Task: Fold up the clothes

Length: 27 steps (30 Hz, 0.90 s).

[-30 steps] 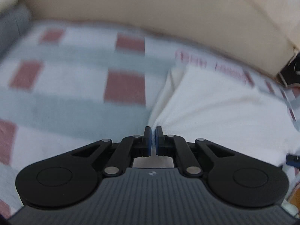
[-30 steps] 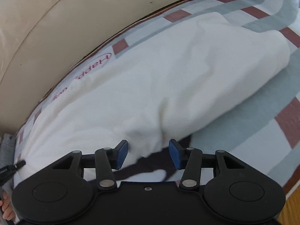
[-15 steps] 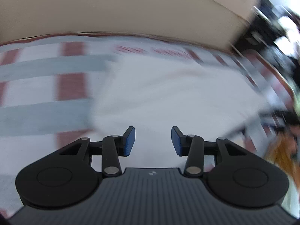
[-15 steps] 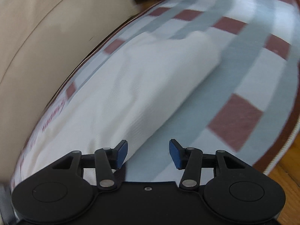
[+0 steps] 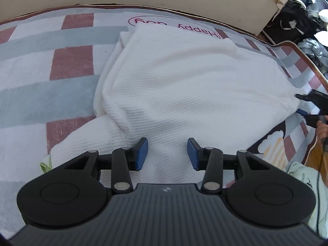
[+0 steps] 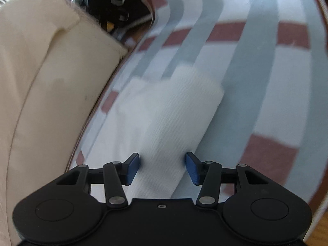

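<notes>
white garment (image 5: 184, 78): folded, lying on checked rug (image 5: 41, 65). left gripper (image 5: 167, 153): released, above garment. right gripper (image 6: 162, 169): released, straddling garment edge.

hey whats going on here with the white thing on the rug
A person with a gripper in each hand is folding a white garment laid on a checked rug beside a cream sofa. Both the left gripper and right gripper are open over the cloth, gripping nothing. The garment lies partly folded and bunched.
</notes>
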Available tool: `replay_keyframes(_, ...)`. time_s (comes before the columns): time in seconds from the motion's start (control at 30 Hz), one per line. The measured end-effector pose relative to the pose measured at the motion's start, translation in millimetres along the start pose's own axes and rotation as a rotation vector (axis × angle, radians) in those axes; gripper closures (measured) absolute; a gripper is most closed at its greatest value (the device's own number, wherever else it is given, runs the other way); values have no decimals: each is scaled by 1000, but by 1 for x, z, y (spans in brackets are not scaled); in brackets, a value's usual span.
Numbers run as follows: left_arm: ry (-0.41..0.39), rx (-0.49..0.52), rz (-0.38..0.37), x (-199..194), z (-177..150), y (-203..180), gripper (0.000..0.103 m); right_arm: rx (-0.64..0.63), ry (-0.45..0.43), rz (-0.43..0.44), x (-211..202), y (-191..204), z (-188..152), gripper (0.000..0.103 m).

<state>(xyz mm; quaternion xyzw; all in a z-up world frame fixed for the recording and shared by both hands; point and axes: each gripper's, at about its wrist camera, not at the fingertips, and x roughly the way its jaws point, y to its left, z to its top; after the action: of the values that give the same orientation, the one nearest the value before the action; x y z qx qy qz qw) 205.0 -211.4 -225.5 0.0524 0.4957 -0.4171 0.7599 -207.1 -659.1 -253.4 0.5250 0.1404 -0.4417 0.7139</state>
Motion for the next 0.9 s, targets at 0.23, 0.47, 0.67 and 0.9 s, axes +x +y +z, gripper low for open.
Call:
replay_keyframes(0.23,-30,-7,102,5,0,0,66,-397,-154,-102,16,82,30,92)
replay_keyframes(0.47,-25,64,147,3,-2,-9,67,-578,-162,-396,4,53,52,90)
replay_keyframes(0.67,-16,76,127,-2,1,-11,65,-423,-232,-495,-22,21,80,81)
replay_keyframes(0.9,-213,230,1,-51,24,-39,51,-528,-56,-251,11,72,91,61)
